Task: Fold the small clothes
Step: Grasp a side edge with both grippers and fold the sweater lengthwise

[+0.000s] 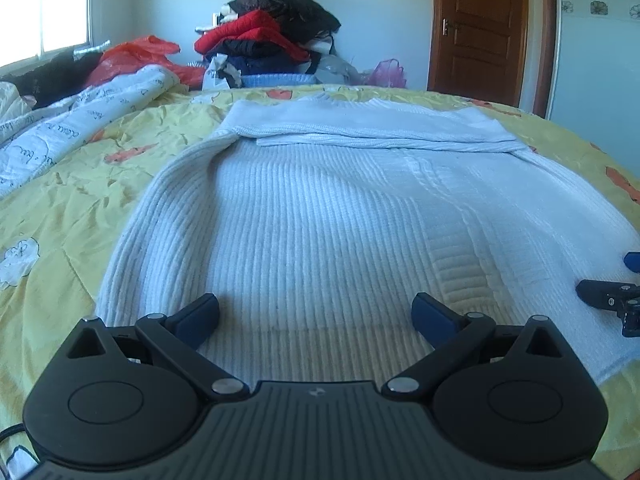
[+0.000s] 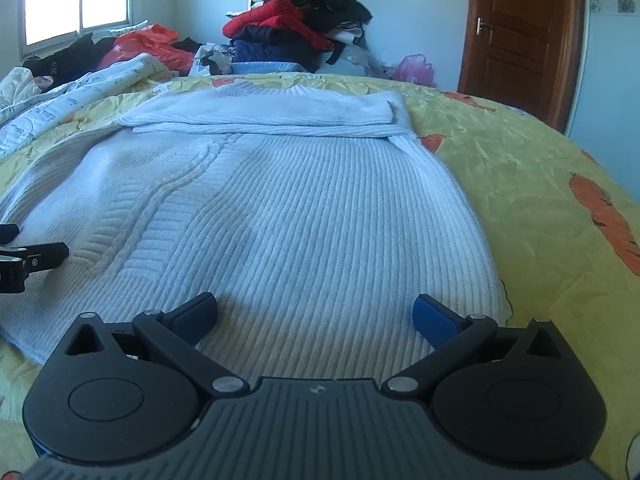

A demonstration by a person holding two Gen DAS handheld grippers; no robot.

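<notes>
Two open tools over white sweater (image 1: pixel 320 208)

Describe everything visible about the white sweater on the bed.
The white sweater is a ribbed knit with a cable strip running down it. It lies flat on the yellow bedspread, hem nearest the cameras, sleeves folded across its far end. Both the left gripper and right gripper sit open over the hem, gripping nothing.

Daylight enters from the blown-out window (image 1: pixel 60 4) at ten o'clock; soft shadows, sharp focus, fisheye-bent edges.
</notes>
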